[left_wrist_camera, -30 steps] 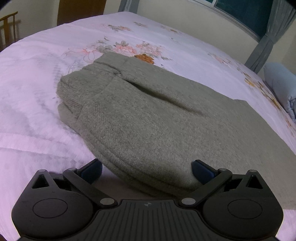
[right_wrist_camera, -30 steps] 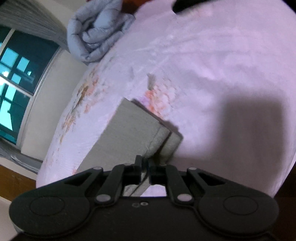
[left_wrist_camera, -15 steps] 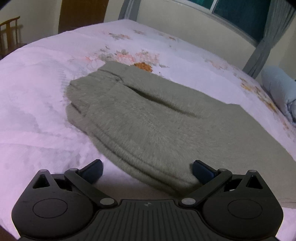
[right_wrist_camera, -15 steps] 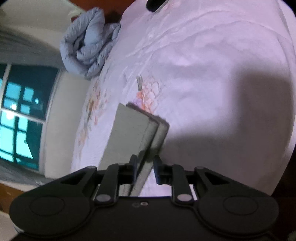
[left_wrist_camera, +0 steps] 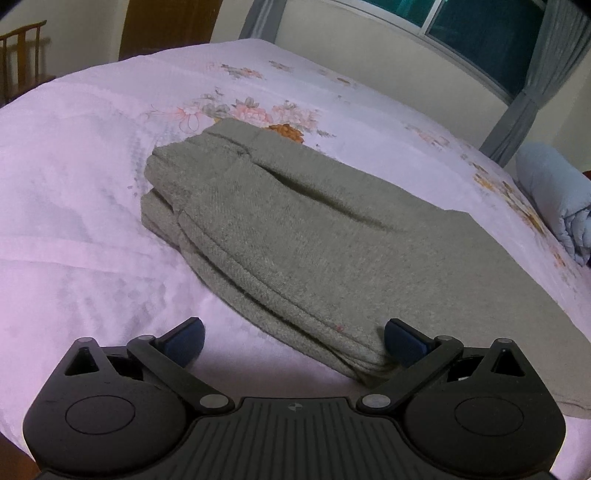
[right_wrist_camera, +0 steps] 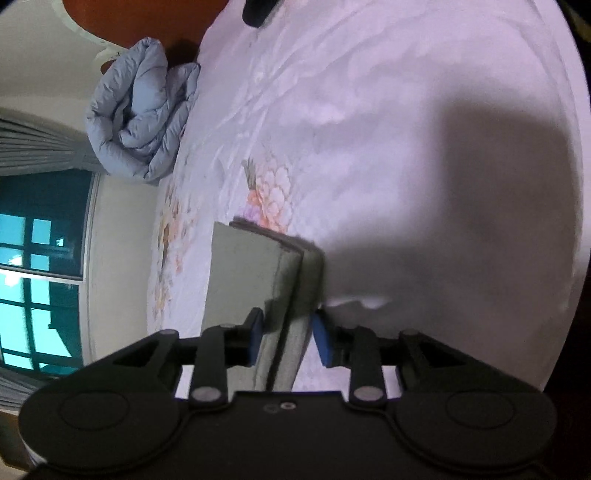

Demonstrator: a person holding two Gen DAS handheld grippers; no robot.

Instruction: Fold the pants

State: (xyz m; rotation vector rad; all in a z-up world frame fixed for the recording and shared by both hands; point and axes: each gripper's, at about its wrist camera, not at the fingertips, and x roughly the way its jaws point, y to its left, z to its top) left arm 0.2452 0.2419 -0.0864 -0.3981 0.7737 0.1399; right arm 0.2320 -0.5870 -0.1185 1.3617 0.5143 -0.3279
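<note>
I am holding my left gripper (left_wrist_camera: pixel 293 341) low over the bed (left_wrist_camera: pixel 74 229), its jaws standing wide apart and released, gripping nothing. The blue pad on the left is hanging over bare pink bedspread, and the blue pad on the right is sitting just beside the near corner of the folded pants (left_wrist_camera: pixel 332 240), though I cannot tell whether it is touching the cloth. The pants are lying flat on the bed in a stack of grey-green woven layers, the rounded folded end pointing toward the far left and the broad flat part spreading toward the right edge of this view. A printed flower pattern (left_wrist_camera: pixel 236 110) is showing on the bedspread just behind the pants. At the far left a wooden chair (left_wrist_camera: pixel 22 55) is standing by the wall, and at the far right a rolled light-blue quilt (left_wrist_camera: pixel 554 199) is lying on the bed below the curtained window (left_wrist_camera: pixel 480 33).

My right gripper (right_wrist_camera: pixel 287 339) is rolled so that its view is turned on its side. Its jaws have just been opening and are now released: the edge of the stacked pants (right_wrist_camera: pixel 251 273) is lying between the two blue pads with a gap on each side, so neither pad is pressing the cloth. The light-blue quilt (right_wrist_camera: pixel 144 118) is bunched at the upper left beside the window (right_wrist_camera: pixel 40 269). To the right a broad dark shadow is falling across the bedspread (right_wrist_camera: pixel 369 110).
</note>
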